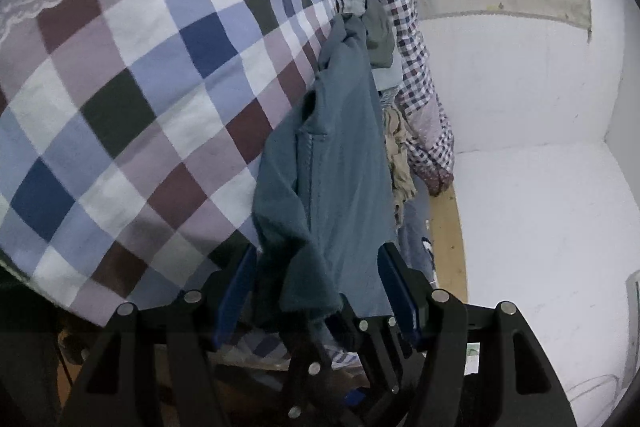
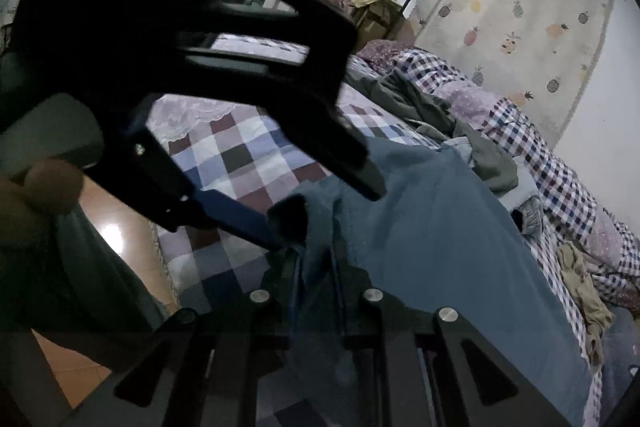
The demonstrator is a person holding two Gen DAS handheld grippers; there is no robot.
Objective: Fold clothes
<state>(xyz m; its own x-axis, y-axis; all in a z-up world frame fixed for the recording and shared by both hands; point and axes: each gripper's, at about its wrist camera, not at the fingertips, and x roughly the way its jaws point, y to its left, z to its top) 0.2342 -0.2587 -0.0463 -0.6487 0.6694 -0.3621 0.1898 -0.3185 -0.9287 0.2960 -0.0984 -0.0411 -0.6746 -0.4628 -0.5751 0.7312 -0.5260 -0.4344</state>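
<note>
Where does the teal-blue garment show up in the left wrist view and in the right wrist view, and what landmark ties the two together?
Left wrist view: the teal-blue garment hangs in the centre, down between the gripper fingers.
Right wrist view: it spreads across the centre and lower right, over the bed.
Shared landmark: the checked bedsheet beside the garment.

One teal garment (image 2: 440, 227), two claws (image 1: 316, 291), one bed (image 1: 120, 87)
</note>
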